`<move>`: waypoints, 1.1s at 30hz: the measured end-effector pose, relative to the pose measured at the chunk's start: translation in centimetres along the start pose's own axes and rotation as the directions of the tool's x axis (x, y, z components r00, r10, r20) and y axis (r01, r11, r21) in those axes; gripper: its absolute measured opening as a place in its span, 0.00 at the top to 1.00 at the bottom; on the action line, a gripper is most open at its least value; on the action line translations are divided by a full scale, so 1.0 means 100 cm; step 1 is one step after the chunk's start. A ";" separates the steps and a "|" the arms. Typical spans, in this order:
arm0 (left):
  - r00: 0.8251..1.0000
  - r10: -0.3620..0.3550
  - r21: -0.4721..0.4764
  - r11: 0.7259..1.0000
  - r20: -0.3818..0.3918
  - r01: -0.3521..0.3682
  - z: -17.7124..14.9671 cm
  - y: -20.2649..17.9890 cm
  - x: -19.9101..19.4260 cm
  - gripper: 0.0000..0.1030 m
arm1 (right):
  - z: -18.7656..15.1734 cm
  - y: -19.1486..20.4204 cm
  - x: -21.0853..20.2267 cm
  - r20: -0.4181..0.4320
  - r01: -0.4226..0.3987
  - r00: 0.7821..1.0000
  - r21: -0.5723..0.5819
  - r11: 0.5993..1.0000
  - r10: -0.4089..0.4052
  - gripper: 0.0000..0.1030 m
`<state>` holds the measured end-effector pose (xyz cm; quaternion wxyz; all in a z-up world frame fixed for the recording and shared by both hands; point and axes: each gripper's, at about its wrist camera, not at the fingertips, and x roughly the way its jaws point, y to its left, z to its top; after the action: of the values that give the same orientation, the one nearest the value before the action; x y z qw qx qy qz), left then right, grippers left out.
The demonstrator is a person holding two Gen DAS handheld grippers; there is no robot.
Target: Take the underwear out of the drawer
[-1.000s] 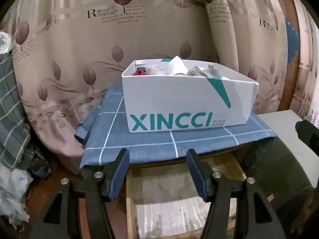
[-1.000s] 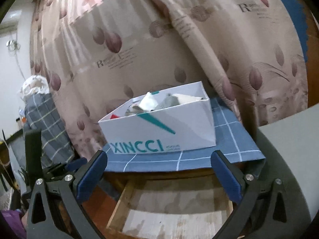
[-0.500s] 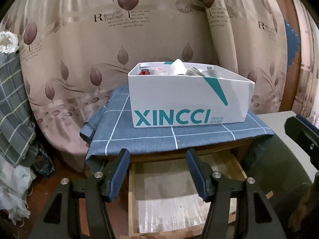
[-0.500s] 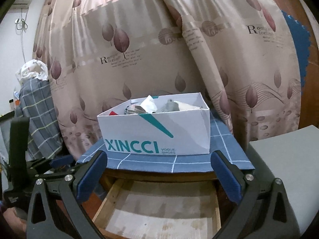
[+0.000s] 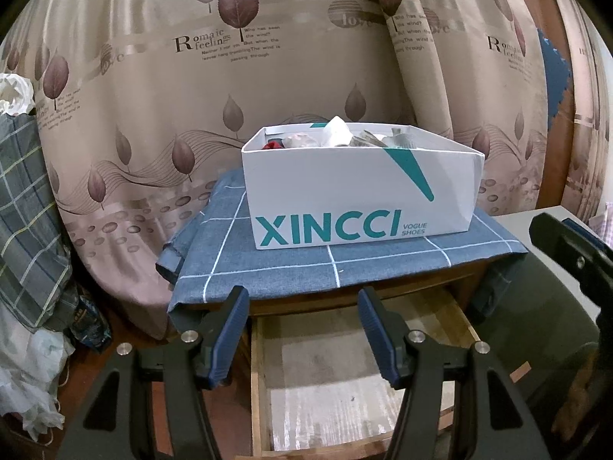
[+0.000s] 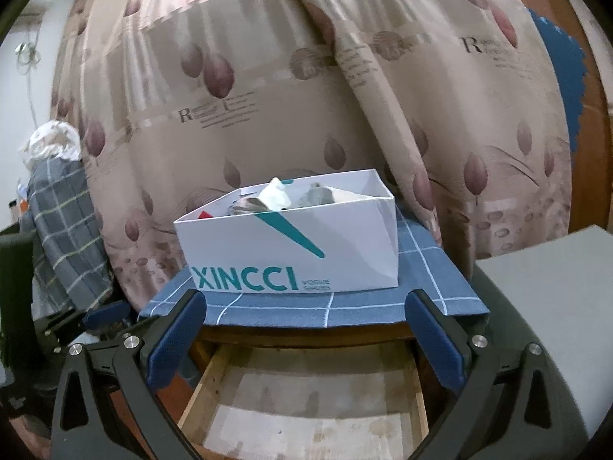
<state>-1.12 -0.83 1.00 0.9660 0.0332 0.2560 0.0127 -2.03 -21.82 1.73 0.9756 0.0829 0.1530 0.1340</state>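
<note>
A wooden drawer (image 5: 345,379) is pulled open below a small table; its bare pale bottom shows in the right wrist view too (image 6: 306,414), with no underwear visible in it. A white XINCCI shoe box (image 5: 356,188) holding bunched cloth items (image 5: 337,136) sits on the blue checked tablecloth (image 5: 291,264); it also shows in the right wrist view (image 6: 291,245). My left gripper (image 5: 302,306) is open and empty above the drawer's near left part. My right gripper (image 6: 306,314) is wide open and empty over the drawer front.
A beige leaf-print curtain (image 5: 268,76) hangs behind the table. A plaid cloth pile (image 5: 23,199) and white bags (image 5: 27,375) lie left. A grey flat surface (image 6: 544,287) stands right. The right gripper's body (image 5: 574,253) shows at the left view's right edge.
Both grippers have drawn back and dropped a little, so more of the open drawer shows. The right view has tilted. Both grippers stay open and empty.
</note>
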 end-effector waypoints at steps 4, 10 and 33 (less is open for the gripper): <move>1.000 -0.001 -0.001 1.000 -0.001 0.001 0.000 0.000 0.000 0.41 | -0.001 0.000 0.000 0.008 0.009 1.000 -0.013 1.000 -0.009 0.00; 1.000 0.004 0.003 1.000 -0.001 -0.004 0.000 0.000 0.001 0.41 | -0.003 0.006 0.001 0.003 -0.012 1.000 -0.053 0.999 0.012 0.00; 0.998 0.046 -0.001 0.999 0.036 -0.046 0.002 0.003 -0.009 0.41 | -0.006 0.010 0.003 -0.016 -0.058 0.998 -0.067 0.996 0.057 0.00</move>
<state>-1.77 -0.58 1.61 0.9699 0.0394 0.2377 0.0343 -2.19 -20.73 1.28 0.9725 0.0533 0.1526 0.1678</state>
